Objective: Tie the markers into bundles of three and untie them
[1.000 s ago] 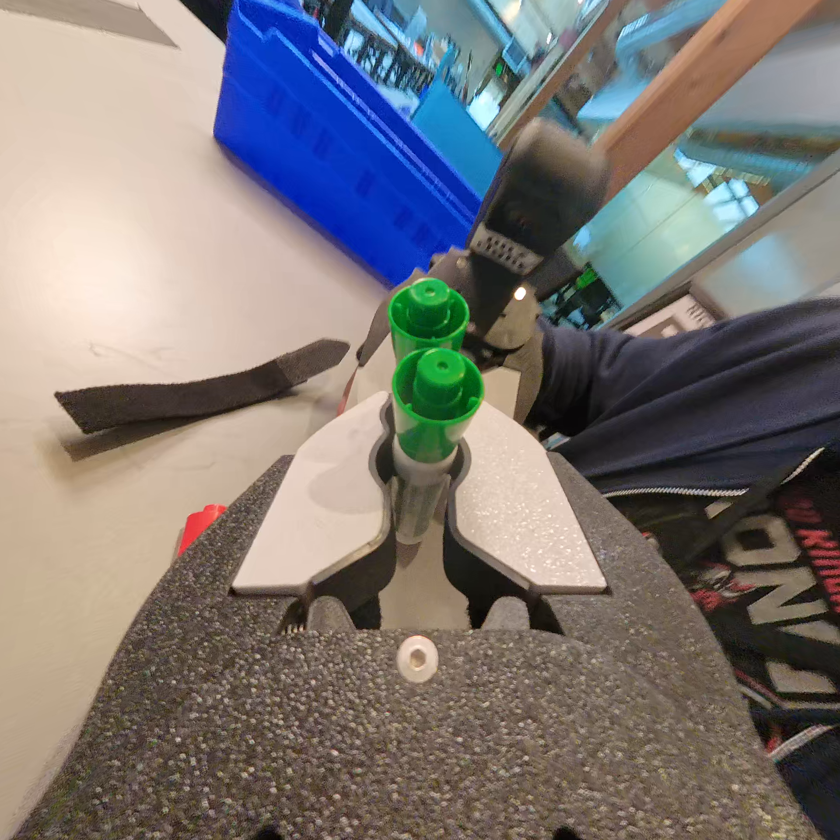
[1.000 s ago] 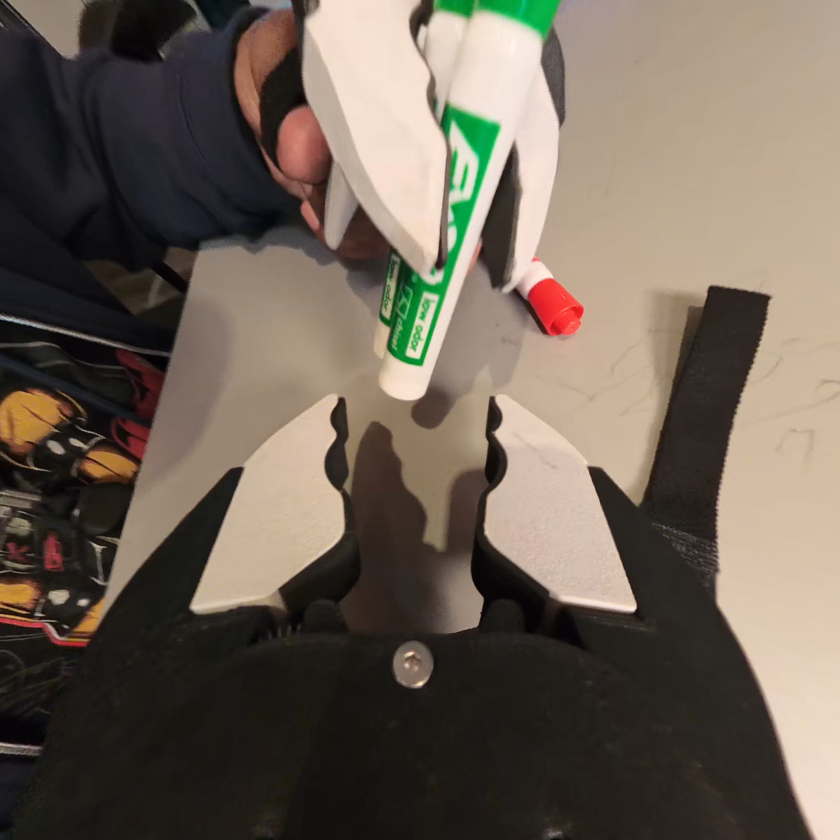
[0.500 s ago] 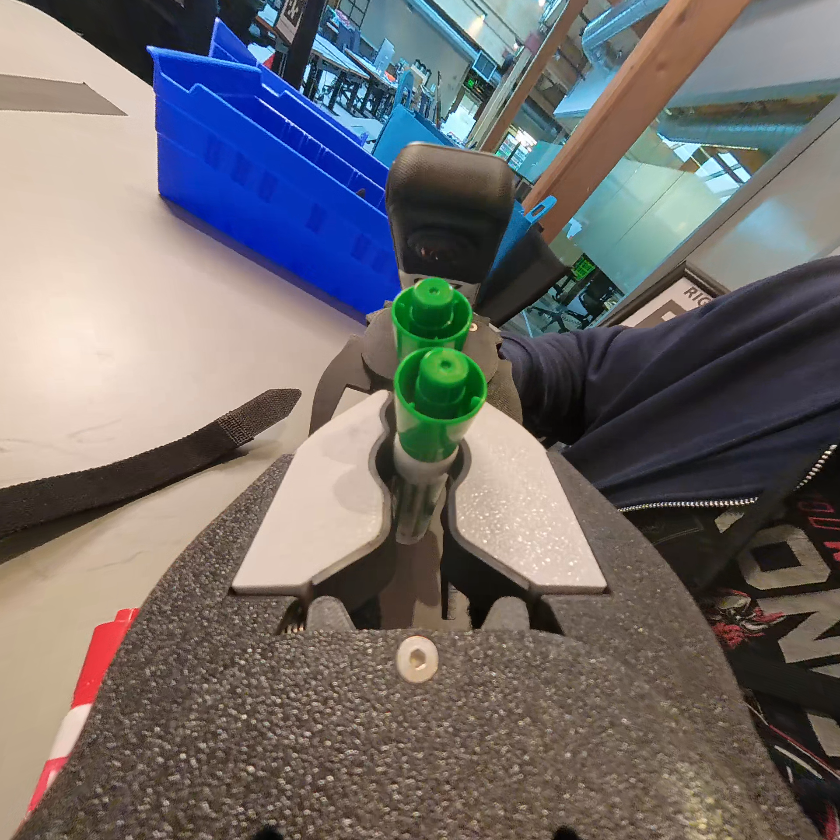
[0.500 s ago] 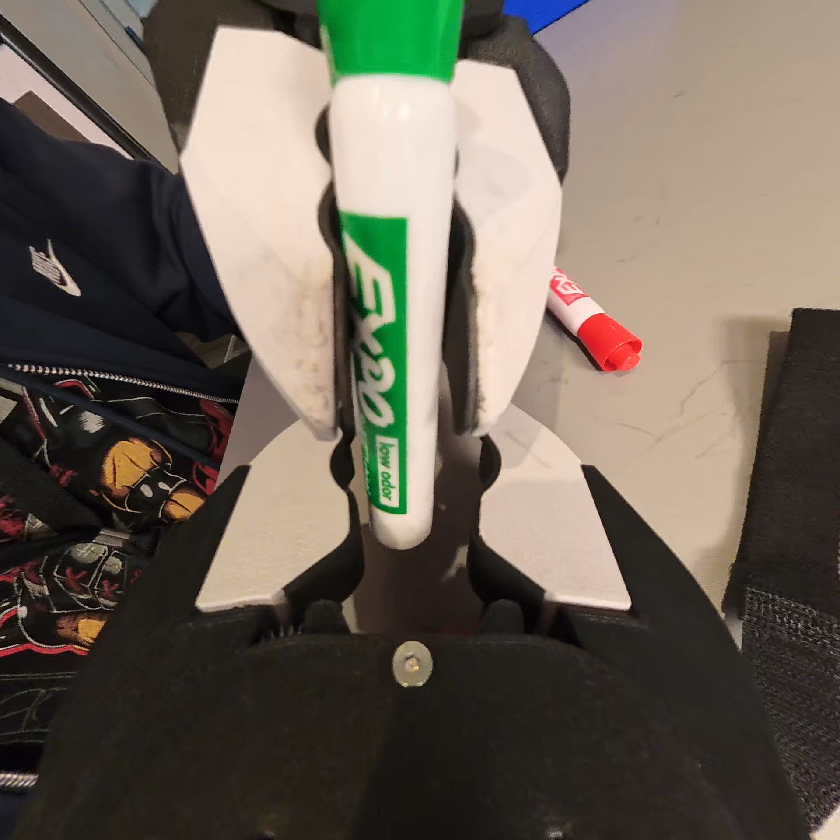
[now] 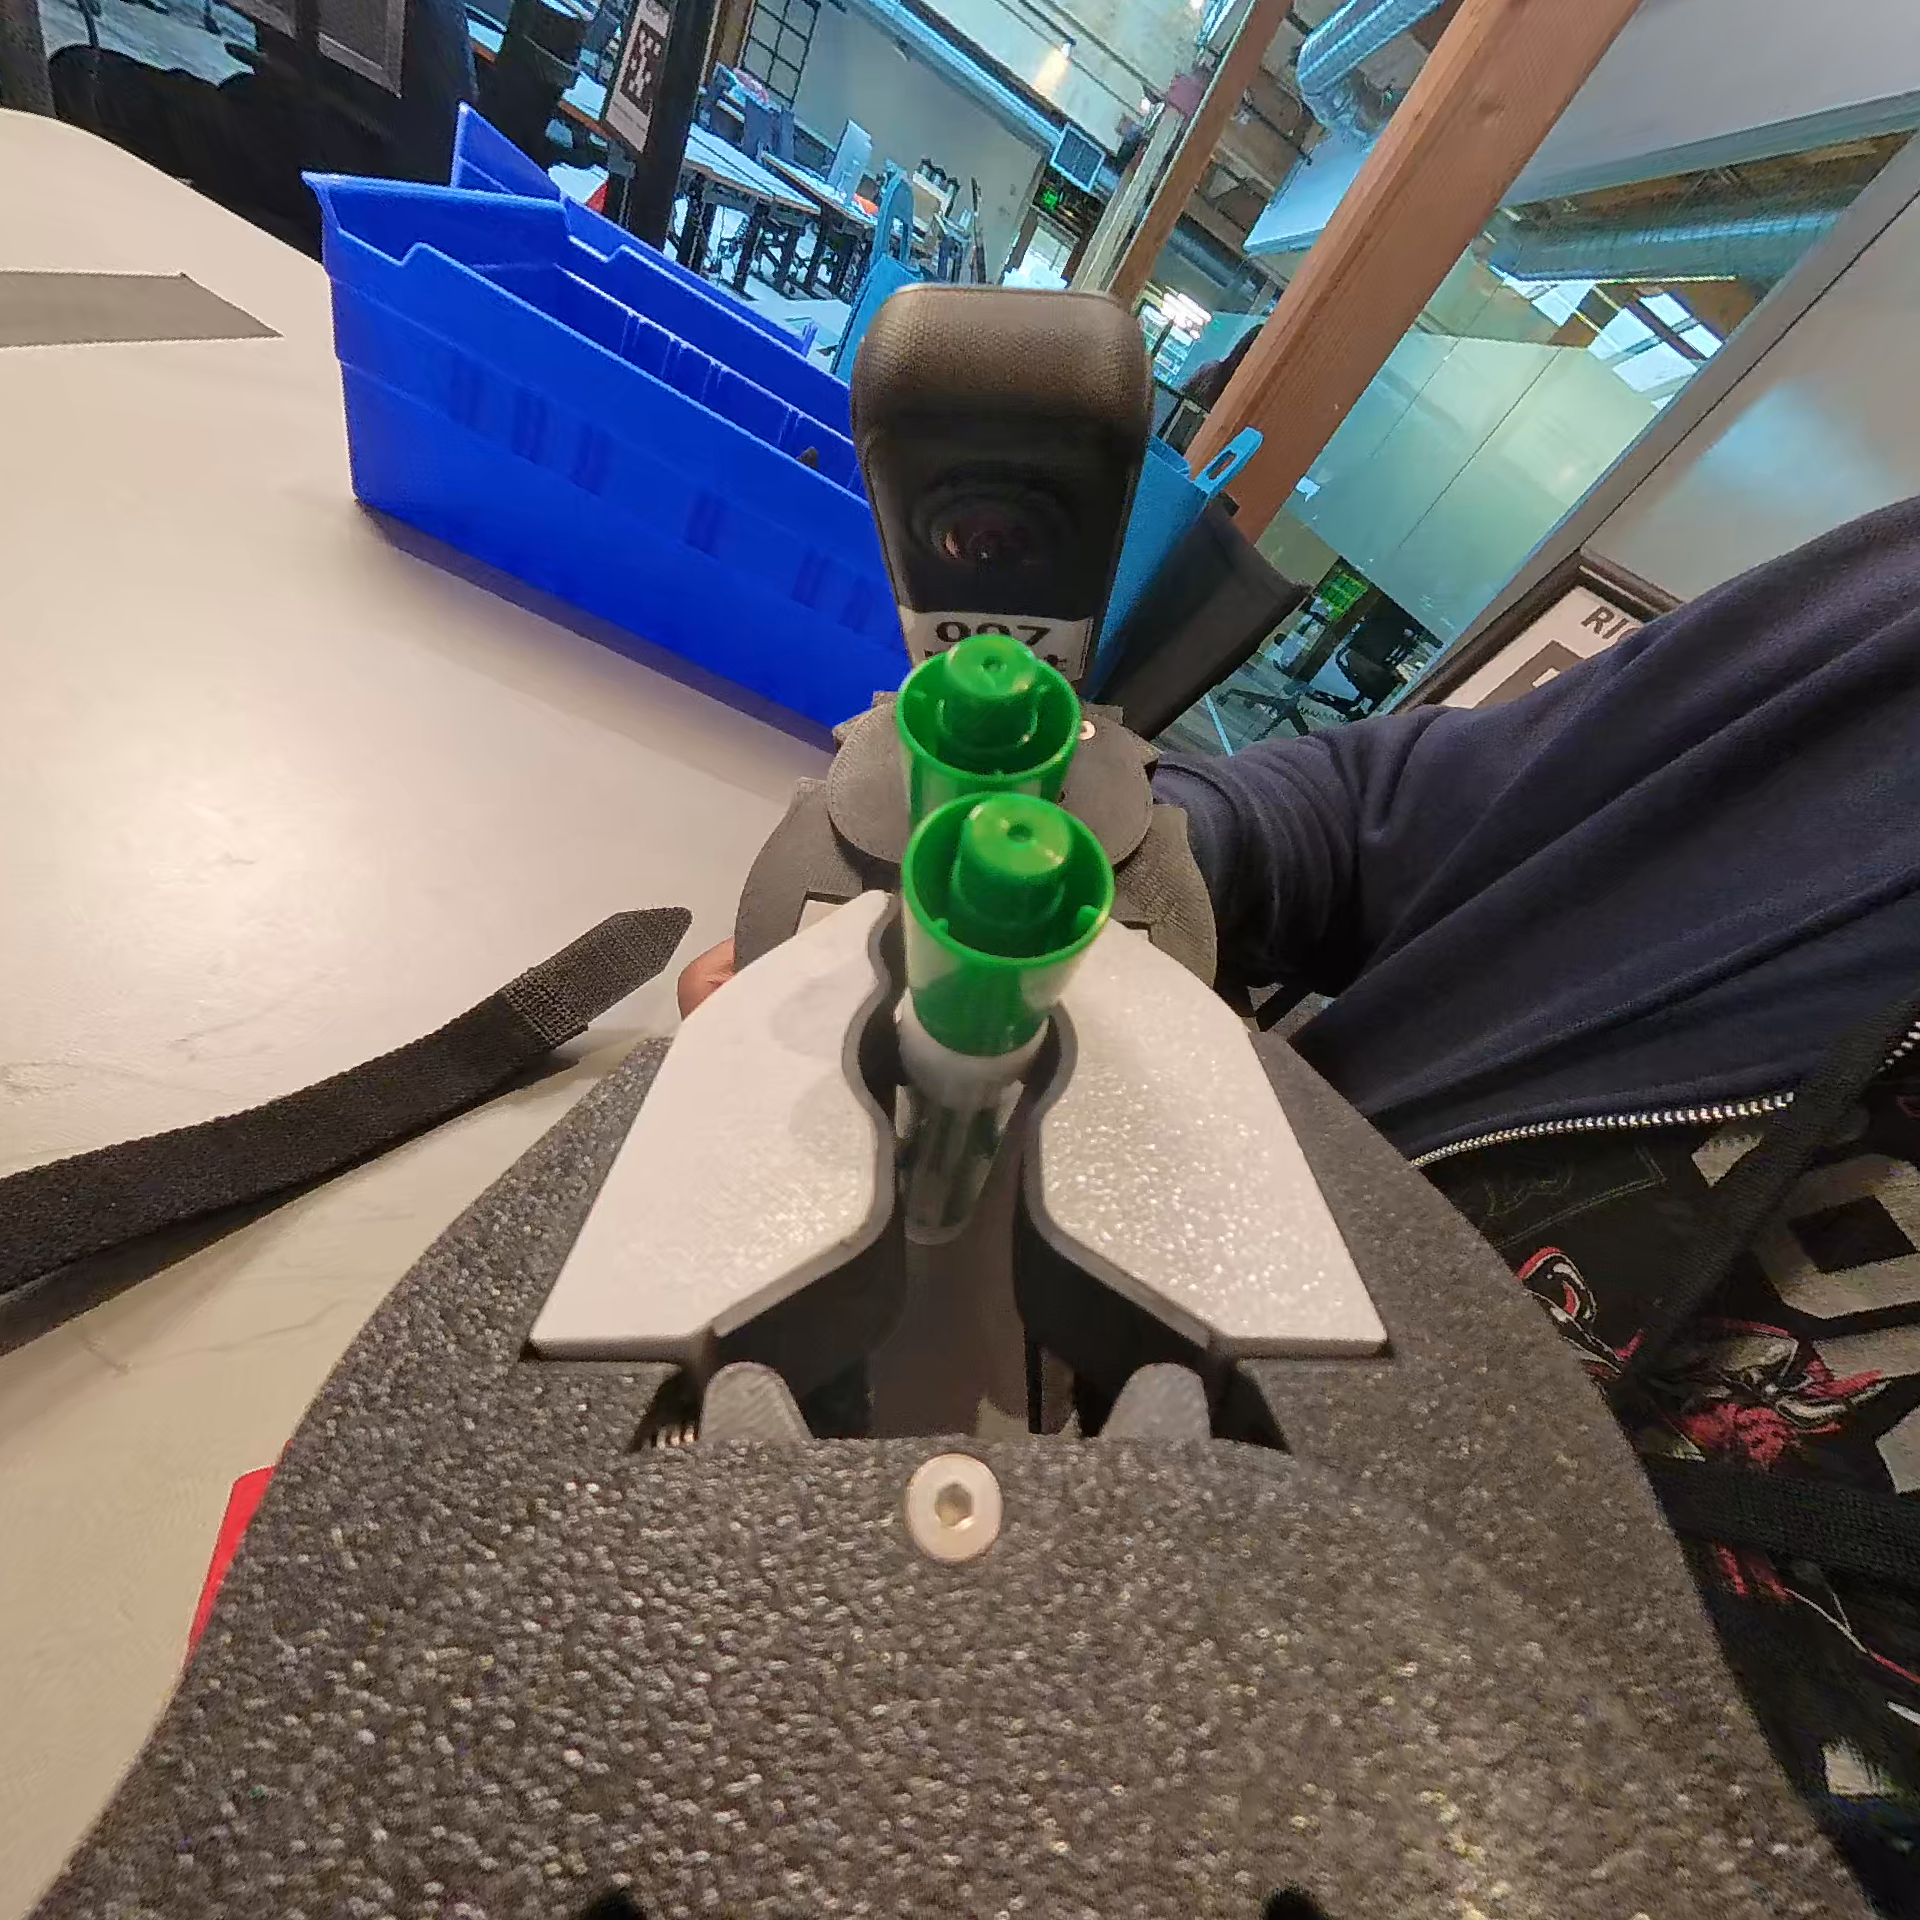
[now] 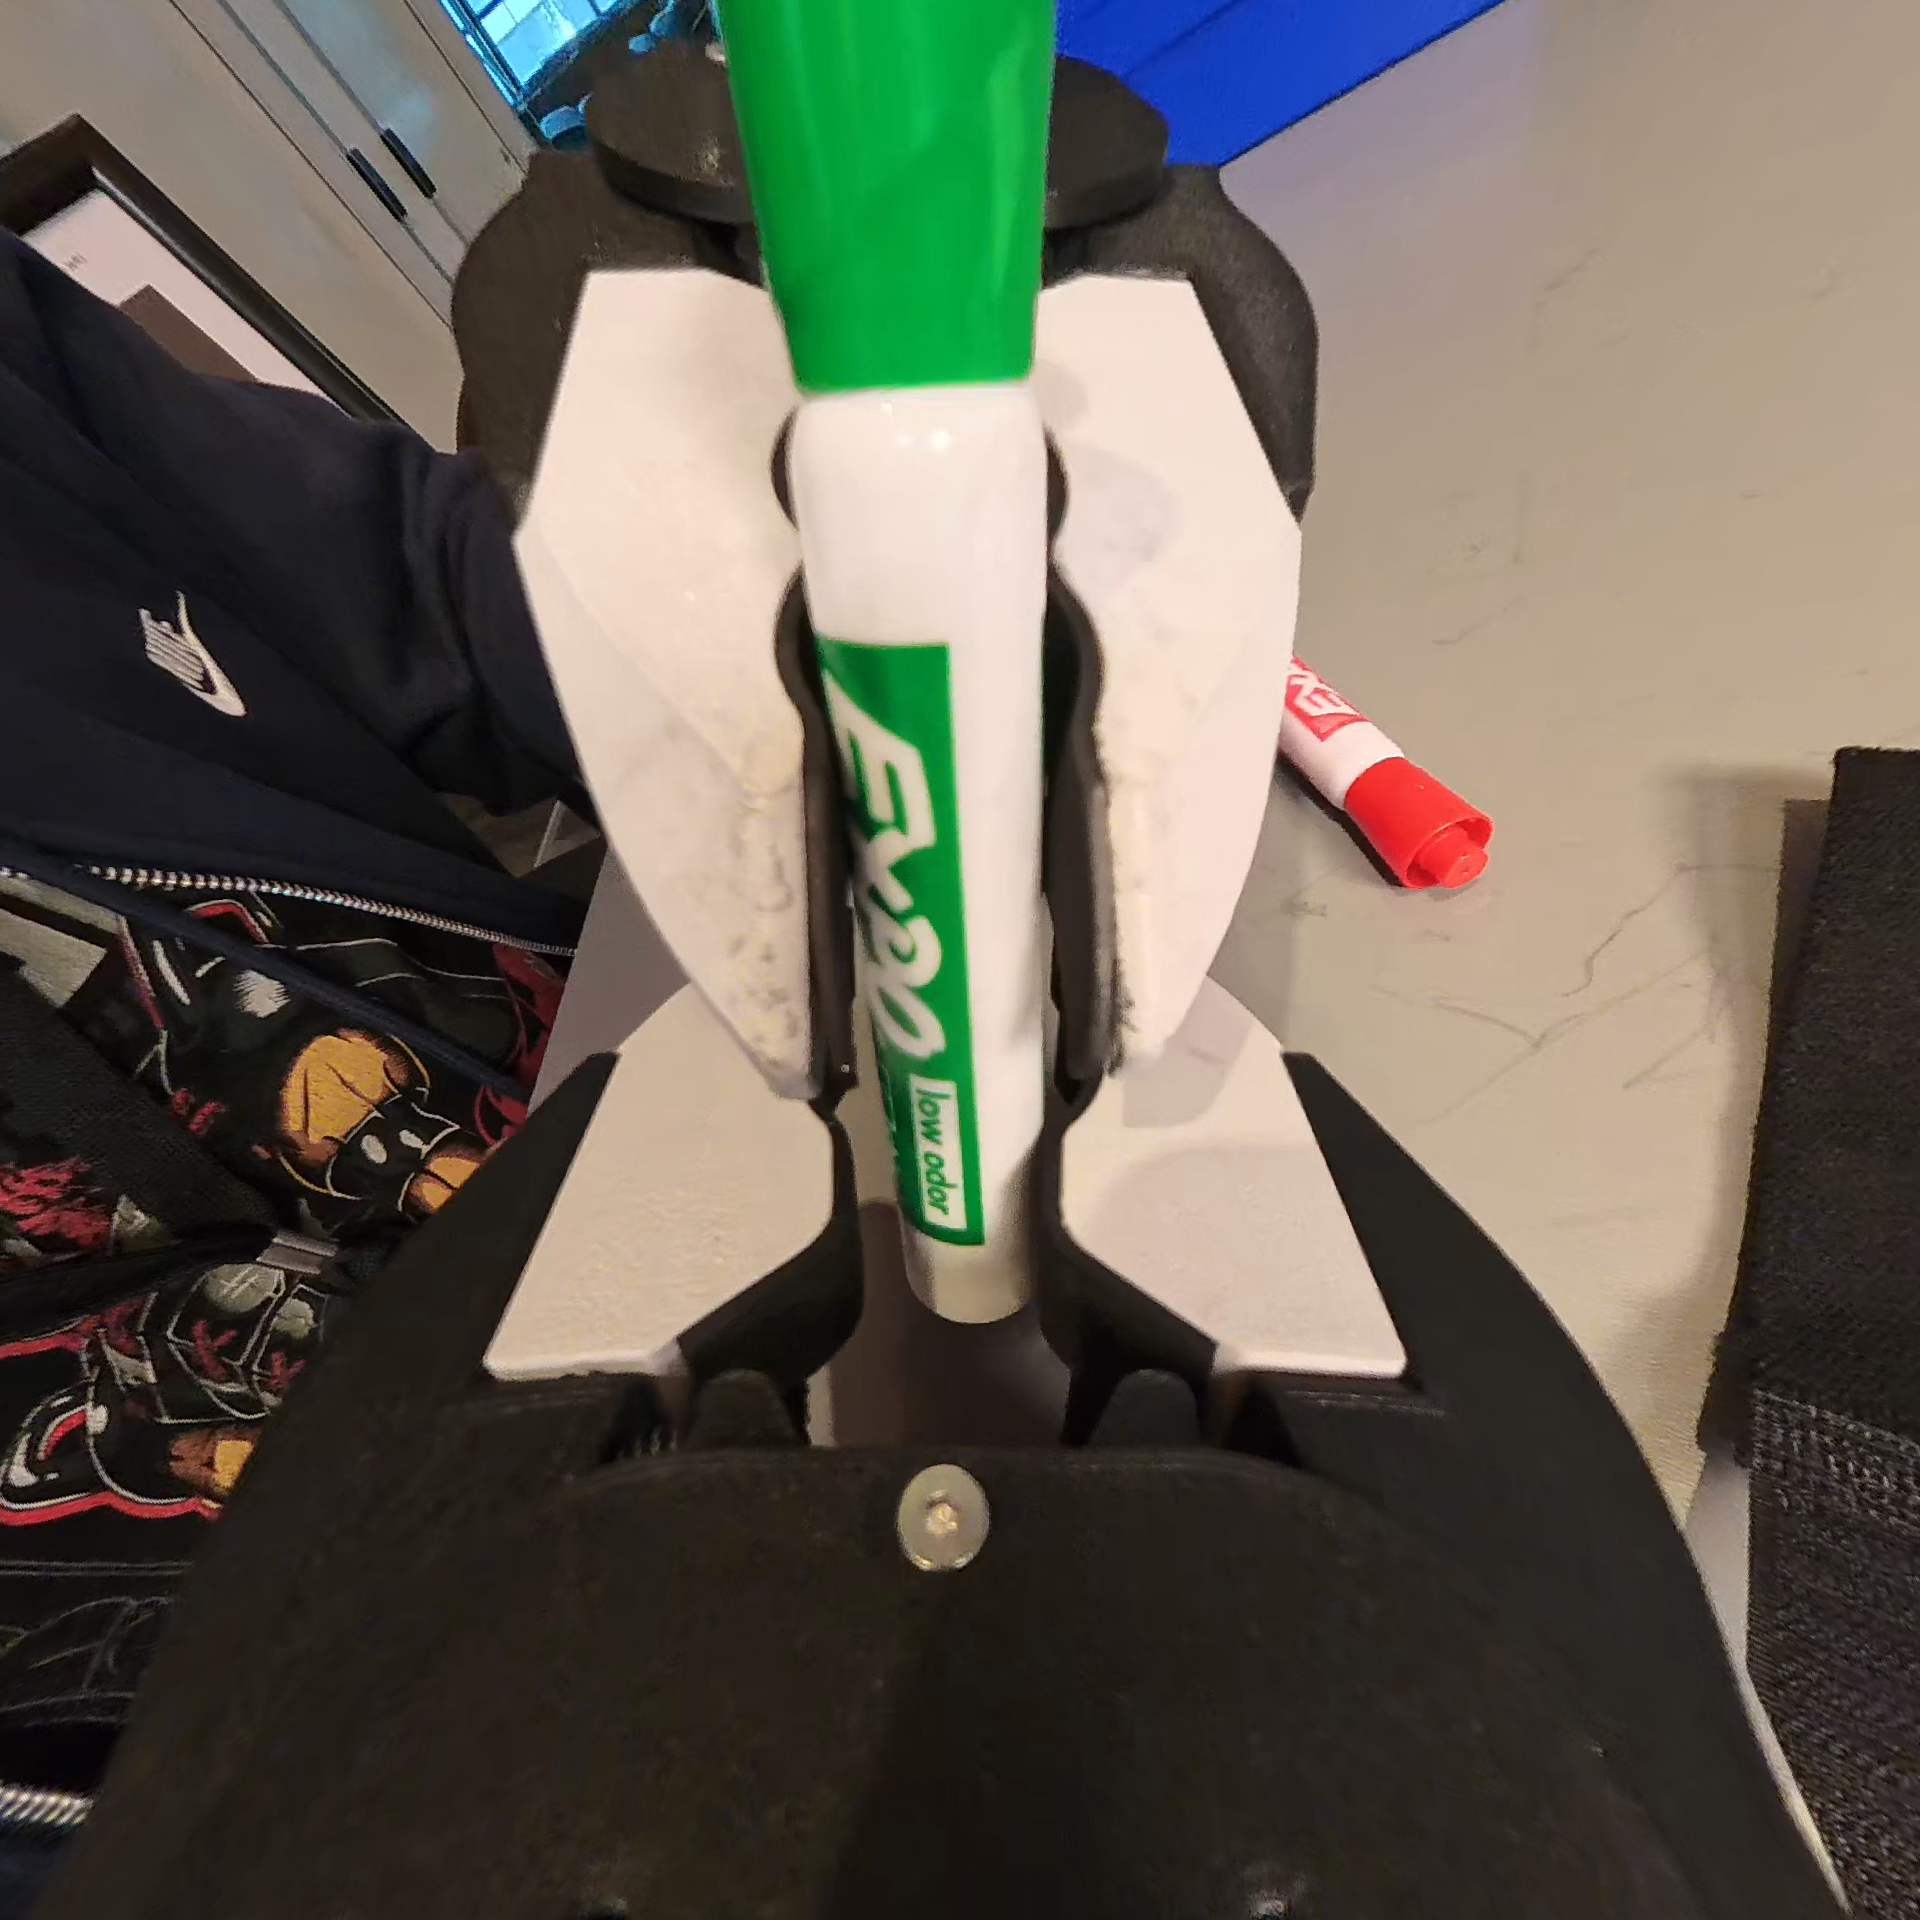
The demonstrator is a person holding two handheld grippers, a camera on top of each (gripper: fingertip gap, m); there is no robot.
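Note:
My left gripper (image 5: 982, 935) is shut on two green-capped markers (image 5: 1003, 904), one stacked over the other, caps pointing away from me. In the right wrist view the left gripper's white fingers (image 6: 665, 675) clamp the top green marker (image 6: 925, 520); the second one is hidden under it. My right gripper (image 6: 951, 1122) is open, and the marker's white bottom end sits between its fingers with a small gap on each side. A red marker (image 6: 1392, 800) lies on the table to the right. A black strap (image 5: 312, 1112) lies flat on the table; it also shows in the right wrist view (image 6: 1849, 1143).
Blue plastic bins (image 5: 582, 416) stand on the grey table (image 5: 208, 727) behind the strap. The right gripper's black camera housing (image 5: 997, 468) faces me just beyond the caps. A person's dark sleeve (image 5: 1558, 883) fills the right side. The table edge runs near the person's body. Some 9 cm of space lies between my two pairs of fingers. Left tips and right tips are each some 12 cm from the black strap (image 5: 312, 1112).
The two grippers have come together nose to nose. The green markers' bottom end, earlier above and ahead of the right gripper, now lies between its open fingers. The left grip is unchanged.

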